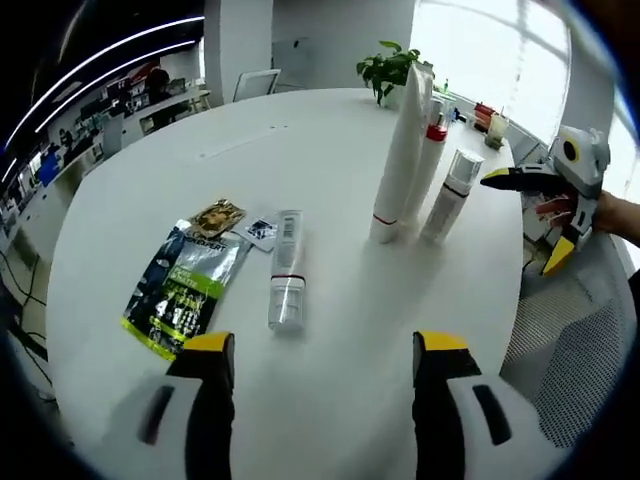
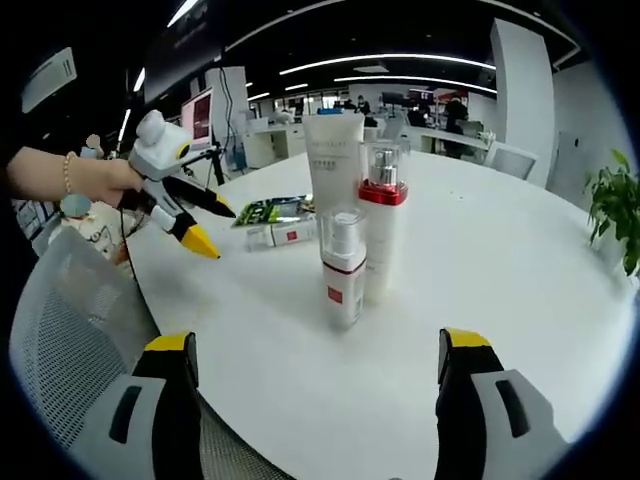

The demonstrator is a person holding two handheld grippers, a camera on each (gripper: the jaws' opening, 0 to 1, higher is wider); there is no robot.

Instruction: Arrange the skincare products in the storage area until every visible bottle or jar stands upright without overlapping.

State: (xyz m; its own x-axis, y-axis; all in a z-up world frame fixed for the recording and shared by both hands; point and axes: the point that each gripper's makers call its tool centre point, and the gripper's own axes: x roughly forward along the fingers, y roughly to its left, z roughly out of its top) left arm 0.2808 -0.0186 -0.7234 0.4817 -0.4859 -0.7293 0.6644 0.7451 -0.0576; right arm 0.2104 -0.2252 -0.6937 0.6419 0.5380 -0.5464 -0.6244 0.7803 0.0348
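White round table [image 1: 330, 130], three upright skincare containers [image 1: 415, 170] at 1 o'clock, clear bottle [image 1: 286, 270] lying flat at 10 o'clock beside green sachet [image 1: 188, 290], left gripper [image 1: 325, 365] jaws apart, right gripper [image 2: 315, 365] jaws apart, both empty.

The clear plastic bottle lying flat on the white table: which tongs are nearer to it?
Left. The left tongs sit just before the clear plastic bottle; the right tongs are beyond the standing bottles.

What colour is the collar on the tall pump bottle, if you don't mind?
Red, on the tall white pump bottle; clearest in the right gripper view.
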